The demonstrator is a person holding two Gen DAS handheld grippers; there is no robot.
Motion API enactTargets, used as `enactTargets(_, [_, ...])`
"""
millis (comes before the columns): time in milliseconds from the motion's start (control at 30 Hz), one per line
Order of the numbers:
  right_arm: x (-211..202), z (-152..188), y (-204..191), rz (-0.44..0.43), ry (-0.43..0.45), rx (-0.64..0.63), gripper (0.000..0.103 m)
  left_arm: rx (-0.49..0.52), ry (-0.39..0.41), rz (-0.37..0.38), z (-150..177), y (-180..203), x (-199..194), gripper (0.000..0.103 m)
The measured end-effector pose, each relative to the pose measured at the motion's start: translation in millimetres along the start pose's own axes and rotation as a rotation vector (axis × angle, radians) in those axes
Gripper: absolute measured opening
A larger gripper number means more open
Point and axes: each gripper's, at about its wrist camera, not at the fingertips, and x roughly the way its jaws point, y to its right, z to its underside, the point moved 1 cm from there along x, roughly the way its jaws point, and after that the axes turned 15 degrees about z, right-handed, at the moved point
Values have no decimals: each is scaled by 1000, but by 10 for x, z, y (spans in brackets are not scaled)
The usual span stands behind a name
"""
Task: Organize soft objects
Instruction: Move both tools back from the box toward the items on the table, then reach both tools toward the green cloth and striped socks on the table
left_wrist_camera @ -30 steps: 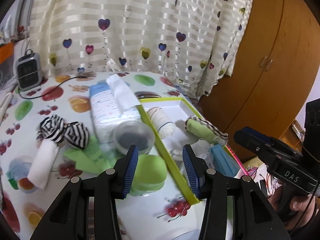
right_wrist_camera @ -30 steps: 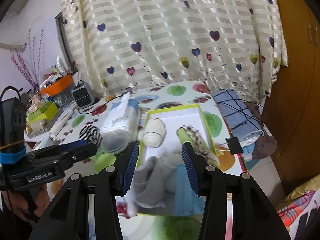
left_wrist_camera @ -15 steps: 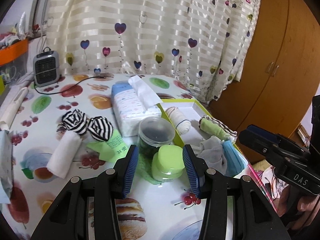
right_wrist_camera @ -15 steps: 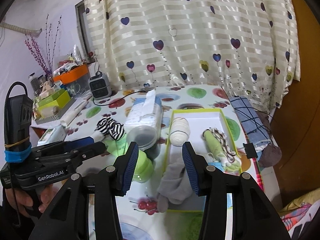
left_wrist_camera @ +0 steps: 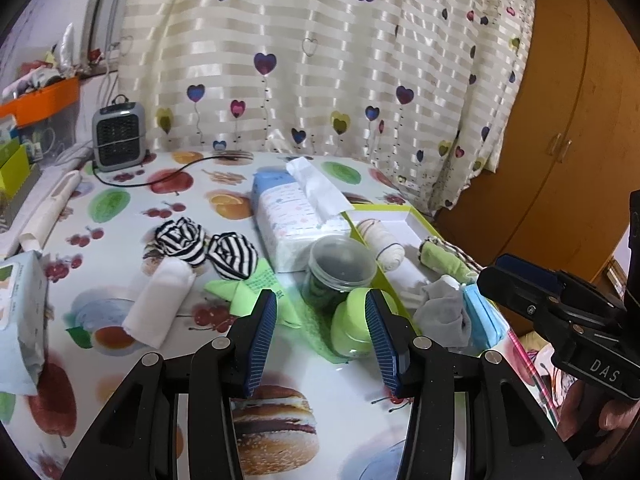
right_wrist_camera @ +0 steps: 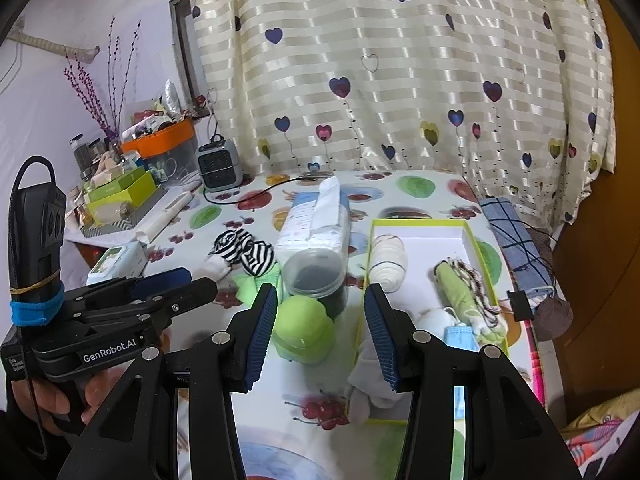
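A: Hovering over the tabletop (left_wrist_camera: 120, 200) I have both tongs, left tongs (left_wrist_camera: 322, 334) and right tongs (right_wrist_camera: 320, 334), each with its blue pads spread apart and nothing between them.

B: Where are the soft things?

A: From the left wrist view, two striped sock balls (left_wrist_camera: 208, 246) sit side by side at about 11 o'clock of my left tongs. A white rolled cloth (left_wrist_camera: 160, 306) lies just in front of them, at 10 o'clock. A green cloth (left_wrist_camera: 256, 292) lies flat at 12 o'clock, just past the pads.

B: And the box?

A: A yellow-rimmed tray (right_wrist_camera: 468, 236) sits at 1 o'clock of my right tongs. Inside it I see a cream rolled cloth (right_wrist_camera: 388, 260) at the far left, a green rolled cloth (right_wrist_camera: 460, 296) with a striped edge to its right, and a blue face mask (right_wrist_camera: 460, 336) at the near end. A grey sock (right_wrist_camera: 372, 376) hangs over the tray's near left edge onto the tabletop.

B: Anything else close by?

A: A green-lidded jar (right_wrist_camera: 304, 328) stands just left of the tray, touching a clear tub (right_wrist_camera: 316, 276) behind it. A tissue pack (right_wrist_camera: 316, 224) lies beyond the tub.
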Motion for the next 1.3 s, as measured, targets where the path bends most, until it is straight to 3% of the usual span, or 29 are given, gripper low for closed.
enactTargets(667, [201,-91,-567,-76,-22,-104,47,-96,12,-116,68,-687,-165,45])
enactTargets(1300, [539,-35,-878,-123,-96,-177,47,-157,-68,-191,66,-1360,120,48])
